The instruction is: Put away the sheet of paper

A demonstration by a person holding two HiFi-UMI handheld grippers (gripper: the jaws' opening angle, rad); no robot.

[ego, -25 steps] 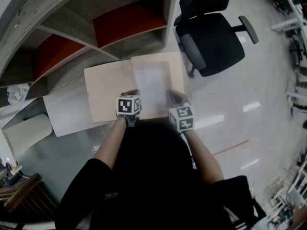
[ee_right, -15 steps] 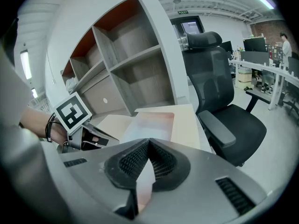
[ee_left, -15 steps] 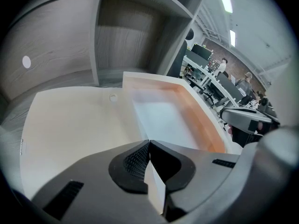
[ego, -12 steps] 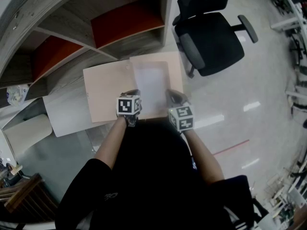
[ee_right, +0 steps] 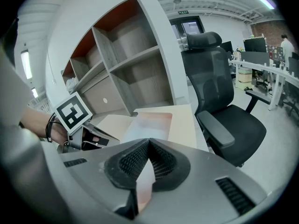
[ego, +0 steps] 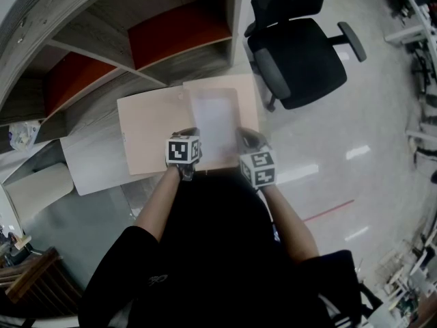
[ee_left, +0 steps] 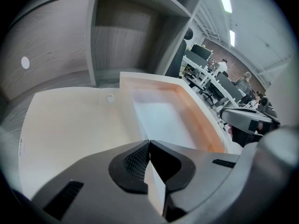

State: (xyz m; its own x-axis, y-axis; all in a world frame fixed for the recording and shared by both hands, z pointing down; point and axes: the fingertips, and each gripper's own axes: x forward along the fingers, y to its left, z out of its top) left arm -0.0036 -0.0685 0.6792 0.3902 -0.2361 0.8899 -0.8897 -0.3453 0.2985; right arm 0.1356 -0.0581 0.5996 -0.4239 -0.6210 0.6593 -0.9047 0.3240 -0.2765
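Observation:
A white sheet of paper [ego: 215, 118] lies over the right half of an open beige folder [ego: 147, 132] on the table. My left gripper [ego: 186, 134] is shut on the sheet's near left edge, and my right gripper [ego: 247, 138] is shut on its near right edge. In the left gripper view the sheet [ee_left: 161, 118] runs out from the closed left gripper [ee_left: 148, 144] across the folder [ee_left: 70, 125]. In the right gripper view the right gripper [ee_right: 148, 143] pinches the sheet [ee_right: 150, 122], with the left gripper's marker cube [ee_right: 72, 112] to its left.
A grey shelf unit [ego: 136, 19] with red back panels stands behind the table. A black office chair [ego: 300, 53] is at the right of the folder. A white flat thing [ego: 92, 162] lies left of the folder, and a plastic bag [ego: 22, 134] at the far left.

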